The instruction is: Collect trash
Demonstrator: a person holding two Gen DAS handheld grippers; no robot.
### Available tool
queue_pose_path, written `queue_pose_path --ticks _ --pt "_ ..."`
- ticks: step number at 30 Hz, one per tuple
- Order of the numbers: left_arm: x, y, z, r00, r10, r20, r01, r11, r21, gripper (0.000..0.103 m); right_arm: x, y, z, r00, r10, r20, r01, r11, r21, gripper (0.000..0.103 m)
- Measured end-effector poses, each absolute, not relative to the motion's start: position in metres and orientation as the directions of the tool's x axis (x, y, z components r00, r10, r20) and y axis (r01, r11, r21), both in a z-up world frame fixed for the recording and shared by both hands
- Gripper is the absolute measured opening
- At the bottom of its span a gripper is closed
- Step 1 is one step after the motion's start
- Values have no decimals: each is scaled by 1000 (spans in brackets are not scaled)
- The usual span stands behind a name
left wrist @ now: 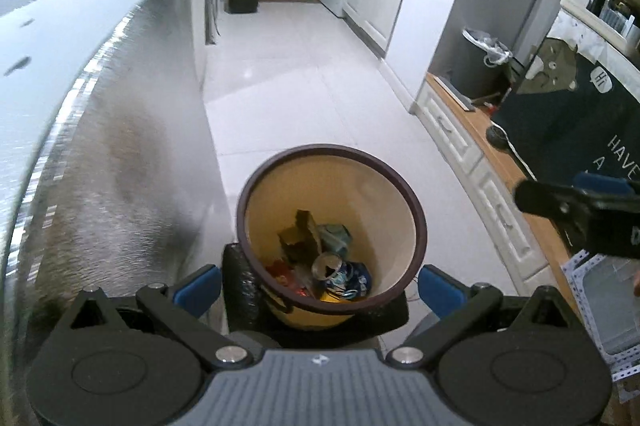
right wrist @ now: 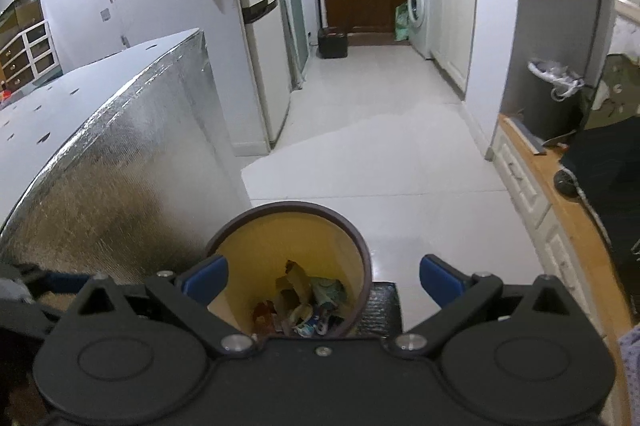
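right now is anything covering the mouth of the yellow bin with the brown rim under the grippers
Nothing visible does. The yellow bin with the brown rim is open-topped, with a crushed blue can and wrappers inside. The left gripper and right gripper are open and empty.

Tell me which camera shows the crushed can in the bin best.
The left wrist view: the crushed can lies unobstructed, its open top and blue print clear. In the right wrist view it is small, partly hidden behind the gripper body.

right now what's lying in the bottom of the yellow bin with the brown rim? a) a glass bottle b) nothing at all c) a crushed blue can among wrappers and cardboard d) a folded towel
c: the left wrist view looks into the bin and shows a crushed blue can lying among wrappers and torn cardboard.
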State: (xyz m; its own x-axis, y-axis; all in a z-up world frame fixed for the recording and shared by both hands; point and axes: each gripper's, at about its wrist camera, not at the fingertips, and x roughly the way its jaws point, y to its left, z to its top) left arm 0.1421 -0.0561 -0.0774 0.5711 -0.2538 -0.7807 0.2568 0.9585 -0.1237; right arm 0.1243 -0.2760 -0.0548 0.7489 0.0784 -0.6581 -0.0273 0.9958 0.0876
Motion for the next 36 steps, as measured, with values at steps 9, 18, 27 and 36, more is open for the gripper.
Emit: queue_pose_path --ticks 9,18,27,36 --pt "112 -46 -64 591 -271 -760 262 955 -137 103 83 -267 -47 781 13 -624 -8 1000 11 103" --pt "87 -47 -48 631 -267 -728 276 955 -111 103 51 -268 -39 804 -31 -594 30 999 -11 103" --pt "64 -42 -31 689 -213 -693 232 970 -68 103 26 -272 -28 829 -22 -559 18 1000 -14 103" --pt "47 -32 -21 716 -195 -670 203 977 -68 103 9 -263 -21 842 -18 -539 6 1000 -24 103"
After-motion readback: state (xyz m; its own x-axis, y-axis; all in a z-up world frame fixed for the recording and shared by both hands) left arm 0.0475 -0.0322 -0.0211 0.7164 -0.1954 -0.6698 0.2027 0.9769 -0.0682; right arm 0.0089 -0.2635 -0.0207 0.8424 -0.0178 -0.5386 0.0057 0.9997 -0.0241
